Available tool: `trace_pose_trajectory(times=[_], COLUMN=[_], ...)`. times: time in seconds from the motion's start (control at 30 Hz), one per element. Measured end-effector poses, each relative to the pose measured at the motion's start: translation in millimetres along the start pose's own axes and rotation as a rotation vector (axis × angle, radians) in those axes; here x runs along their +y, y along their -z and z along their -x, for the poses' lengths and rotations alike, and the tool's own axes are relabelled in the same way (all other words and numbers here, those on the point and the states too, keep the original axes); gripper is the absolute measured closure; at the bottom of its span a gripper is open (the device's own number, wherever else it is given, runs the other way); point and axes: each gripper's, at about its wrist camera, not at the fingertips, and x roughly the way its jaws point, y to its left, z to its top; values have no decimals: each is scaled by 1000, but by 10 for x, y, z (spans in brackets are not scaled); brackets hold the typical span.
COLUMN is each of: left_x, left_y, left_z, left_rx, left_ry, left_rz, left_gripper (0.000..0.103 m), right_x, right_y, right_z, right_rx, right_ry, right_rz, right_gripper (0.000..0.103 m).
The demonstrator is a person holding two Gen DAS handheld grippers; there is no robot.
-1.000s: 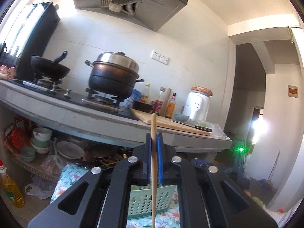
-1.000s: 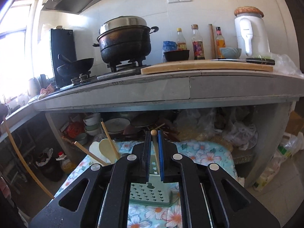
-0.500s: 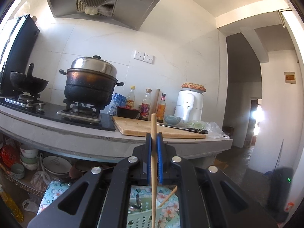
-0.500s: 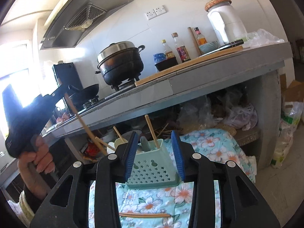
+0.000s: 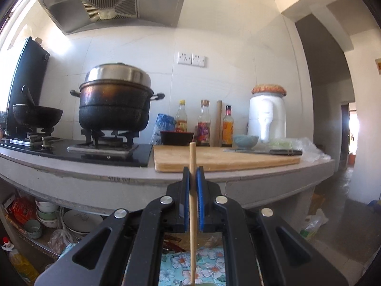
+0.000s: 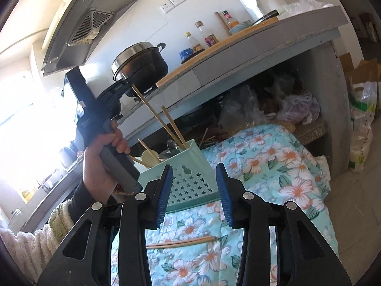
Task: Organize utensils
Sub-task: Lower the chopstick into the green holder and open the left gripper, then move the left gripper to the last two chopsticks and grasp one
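My left gripper (image 5: 193, 178) is shut on a wooden chopstick (image 5: 193, 205) held upright. In the right wrist view the same left gripper (image 6: 126, 83) holds that chopstick (image 6: 154, 114) slanting down into the green utensil holder (image 6: 188, 178), which stands on the floral cloth (image 6: 262, 157). The holder contains another chopstick (image 6: 172, 125), a wooden spatula (image 6: 150, 155) and a metal spoon (image 6: 172, 145). My right gripper (image 6: 194, 186) is open and empty, just in front of the holder. Two chopsticks (image 6: 181, 240) lie on the cloth below it.
A grey counter (image 5: 119, 174) carries a stove, a black pot (image 5: 114, 109), a wok (image 5: 35, 114), bottles, a cutting board (image 5: 221, 157) with a knife and a white appliance (image 5: 266, 116). Bowls and plates (image 5: 47, 214) sit under the counter. Plastic bags (image 6: 293, 104) lie under it too.
My right gripper opened, let go of its chopstick into the holder and pulled back. My left gripper swung over the holder with its chopstick, lower end now going in.
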Motion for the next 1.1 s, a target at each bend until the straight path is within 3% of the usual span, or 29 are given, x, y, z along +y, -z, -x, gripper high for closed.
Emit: trace_pose_trajectory(times=[0.23, 0.27, 0.4, 0.5, 0.63, 0.77, 0.83, 1.0, 1.1], left_x=[-2, -5, 4, 3, -16, -6, 18, 111, 265], left_y=[348, 357, 320, 285, 359, 637, 860, 1585, 1889], left_z=[-141, -108, 204, 537, 973, 1353, 1456, 1527, 1529], left_rx=[83, 85, 70, 70, 139, 268, 360, 650, 763], left_ry=[1, 8, 54, 117, 194, 199, 180, 21, -65], left_rz=[6, 8, 34, 18, -51, -163, -203, -307, -296], left_gripper=[97, 93, 59, 43, 30, 19, 18, 18, 18], right_x=[-115, -127, -154, -130, -90, -104, -89, -88, -67], right_y=[87, 99, 130, 149, 182, 272, 368, 714, 848], right_z=[-18, -17, -18, 8, 74, 49, -55, -405, -515], right_rx=[27, 29, 43, 45, 45, 103, 190, 443, 513], right_ry=[4, 6, 11, 14, 31, 46, 67, 150, 193], right_rz=[-32, -35, -53, -49, -35, -39, -27, -13, 8], right_gripper=[65, 65, 65, 65, 65, 65, 62, 56, 53])
